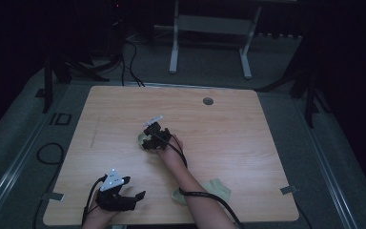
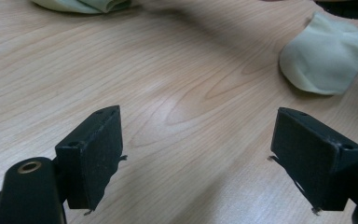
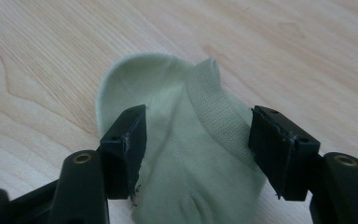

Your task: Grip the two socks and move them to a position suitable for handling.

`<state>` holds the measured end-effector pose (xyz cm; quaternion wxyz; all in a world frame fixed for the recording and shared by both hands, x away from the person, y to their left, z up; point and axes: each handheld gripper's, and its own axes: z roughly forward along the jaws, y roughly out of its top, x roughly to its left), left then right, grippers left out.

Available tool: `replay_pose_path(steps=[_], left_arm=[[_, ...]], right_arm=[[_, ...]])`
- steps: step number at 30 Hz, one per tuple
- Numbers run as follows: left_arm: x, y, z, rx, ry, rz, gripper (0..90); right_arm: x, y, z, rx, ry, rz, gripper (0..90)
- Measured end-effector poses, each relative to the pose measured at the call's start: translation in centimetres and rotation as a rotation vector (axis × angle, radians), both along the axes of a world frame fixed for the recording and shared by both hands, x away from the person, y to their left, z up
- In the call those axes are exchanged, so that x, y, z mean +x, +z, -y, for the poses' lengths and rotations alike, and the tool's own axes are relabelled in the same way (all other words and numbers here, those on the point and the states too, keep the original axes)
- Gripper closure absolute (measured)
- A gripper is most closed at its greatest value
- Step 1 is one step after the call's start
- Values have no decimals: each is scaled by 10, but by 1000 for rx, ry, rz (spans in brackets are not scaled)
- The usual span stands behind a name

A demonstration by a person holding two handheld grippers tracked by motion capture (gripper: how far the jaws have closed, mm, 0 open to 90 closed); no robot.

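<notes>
A pale green sock point(image 3: 168, 93) lies flat on the wooden table point(image 1: 228, 129) near its middle. My right gripper point(image 3: 198, 149) hangs over it, open, with one jaw on either side of the sock's cuff end and neither pad pressing on it. From the high view, the right gripper point(image 1: 147, 140) covers most of that sock point(image 1: 140, 139). A second pale green sock point(image 1: 217, 188) lies at the front right, partly under the person's forearm. My left gripper point(image 1: 133, 187) rests near the front left edge, open and empty point(image 2: 205, 156), pointing toward the second sock point(image 2: 324, 53).
A round cable hole point(image 1: 208, 101) sits near the table's far edge. Beyond the table stands a white metal frame point(image 1: 174, 47) on dark floor with cables point(image 1: 131, 62). Metal tabs point(image 1: 289, 190) mark the table's front corners.
</notes>
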<state>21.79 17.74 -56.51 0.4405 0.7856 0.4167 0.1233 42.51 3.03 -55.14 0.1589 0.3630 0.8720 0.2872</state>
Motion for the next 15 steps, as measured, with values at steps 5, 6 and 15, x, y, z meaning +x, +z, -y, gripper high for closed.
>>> replay_pose_path(steps=[5,6,15], left_arm=[[0,-1,-2,7,11,-4,168],[0,-1,-2,8,17,-4,168],[0,-3,-1,16,14,-6,169]], right_arm=[[-5,-3,-5,-44,27,44,447],[-6,-3,-6,-44,34,46,492],[-13,8,0,-89,81,66,782]])
